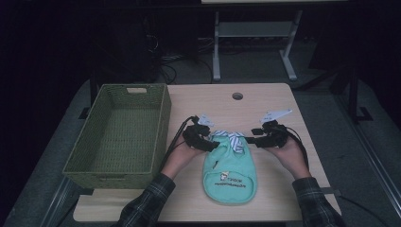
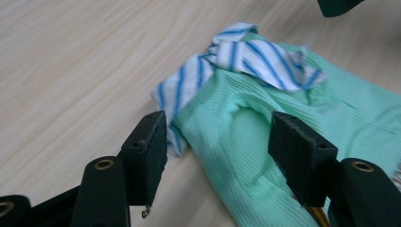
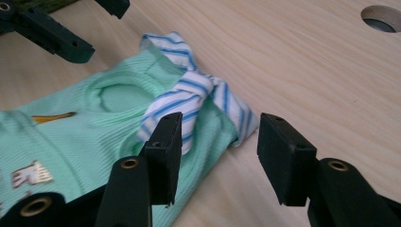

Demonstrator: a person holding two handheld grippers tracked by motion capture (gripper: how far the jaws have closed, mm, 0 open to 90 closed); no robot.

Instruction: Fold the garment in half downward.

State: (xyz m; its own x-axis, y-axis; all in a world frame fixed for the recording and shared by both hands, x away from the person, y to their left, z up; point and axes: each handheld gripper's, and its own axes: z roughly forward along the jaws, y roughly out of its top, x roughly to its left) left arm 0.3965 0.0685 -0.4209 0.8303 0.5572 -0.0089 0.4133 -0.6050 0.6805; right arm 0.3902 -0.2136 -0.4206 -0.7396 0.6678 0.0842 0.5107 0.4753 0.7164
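A small mint-green garment (image 1: 230,168) with a blue-and-white striped collar (image 1: 234,138) lies flat on the wooden table (image 1: 265,104), with a small print near its lower hem. My left gripper (image 1: 209,143) hovers at the garment's upper left corner. Its jaws stand open astride the green shoulder (image 2: 236,127) and beside the striped cloth (image 2: 255,54), pressing on nothing. My right gripper (image 1: 251,139) is at the upper right corner, open, with its jaws on either side of the collar's end (image 3: 189,90). The green body (image 3: 94,123) spreads out to the left of them.
A green woven basket (image 1: 163,123) stands on the table's left side, close to my left hand. A round cable hole (image 1: 237,96) sits near the far edge. Beyond the table are a dark floor, cables and the legs of another desk (image 1: 216,47).
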